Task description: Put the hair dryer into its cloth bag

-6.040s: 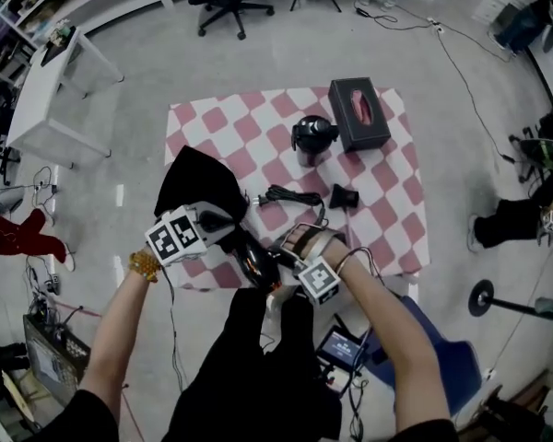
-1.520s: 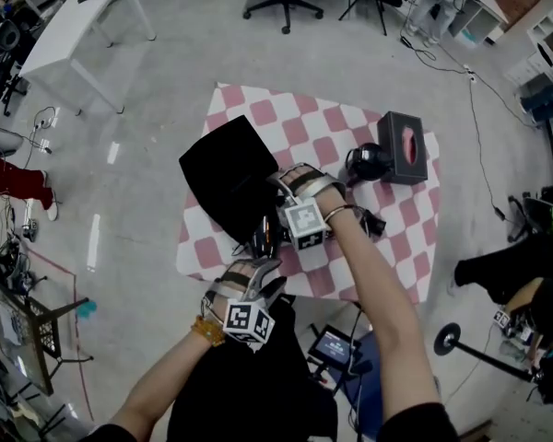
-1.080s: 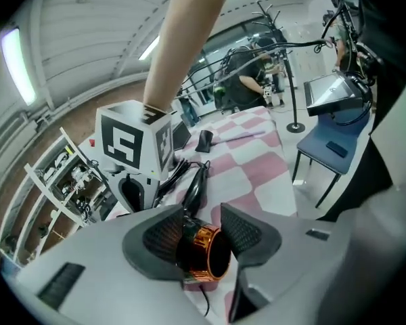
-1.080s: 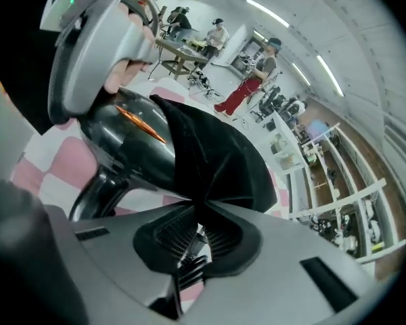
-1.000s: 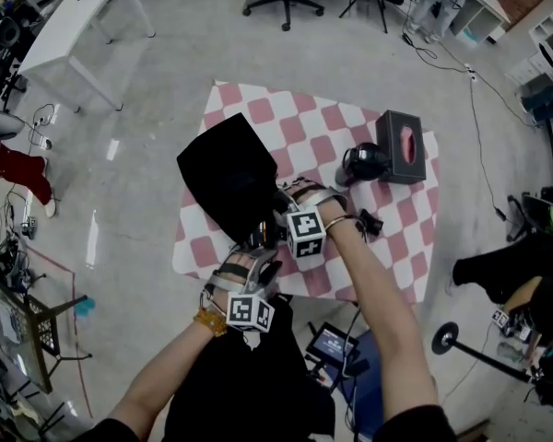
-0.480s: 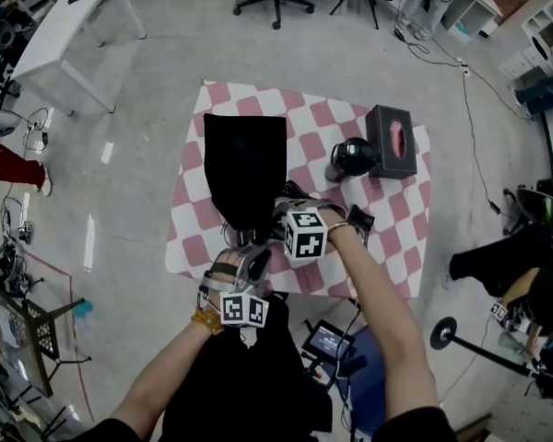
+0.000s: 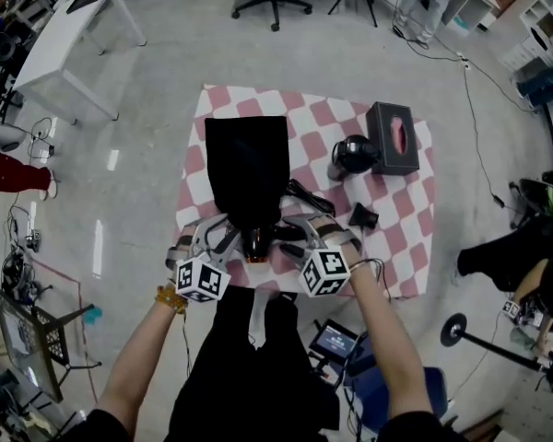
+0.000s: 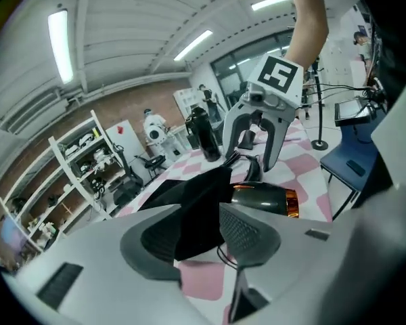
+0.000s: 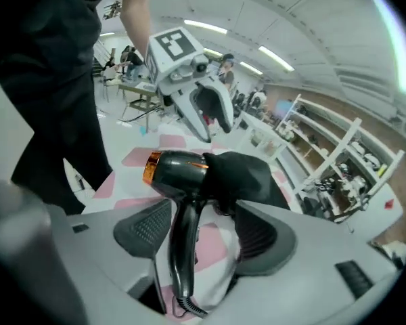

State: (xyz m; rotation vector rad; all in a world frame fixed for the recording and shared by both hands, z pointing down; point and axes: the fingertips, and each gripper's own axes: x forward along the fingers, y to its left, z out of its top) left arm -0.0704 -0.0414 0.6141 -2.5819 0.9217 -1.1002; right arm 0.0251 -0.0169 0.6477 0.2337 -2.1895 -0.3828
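Note:
The black cloth bag (image 7: 247, 171) lies flat on the checkered table (image 7: 392, 247), with its mouth towards me. The hair dryer (image 7: 255, 244) sticks out of that mouth, orange-ringed rear end nearest me. My left gripper (image 7: 223, 235) is just left of the mouth; its jaws have just been opening and stand open, the bag's edge (image 8: 201, 202) lying beyond the pads. My right gripper (image 7: 291, 240) is just right of it. Its jaws have also just been opening, and stand wide on either side of the dryer's handle (image 9: 183, 249) without pressing it. The bag (image 9: 247, 175) covers the dryer's front.
A black jug (image 7: 353, 155) and a dark tissue box (image 7: 393, 136) stand at the table's far right. A small black nozzle piece (image 7: 362, 215) and the coiled cord (image 7: 304, 194) lie right of the bag. The table's near edge is under my grippers.
The right gripper has let go of the dryer and drawn back towards me. The left gripper has swung up to the left of the bag's mouth. The bag has not moved over the last half second.

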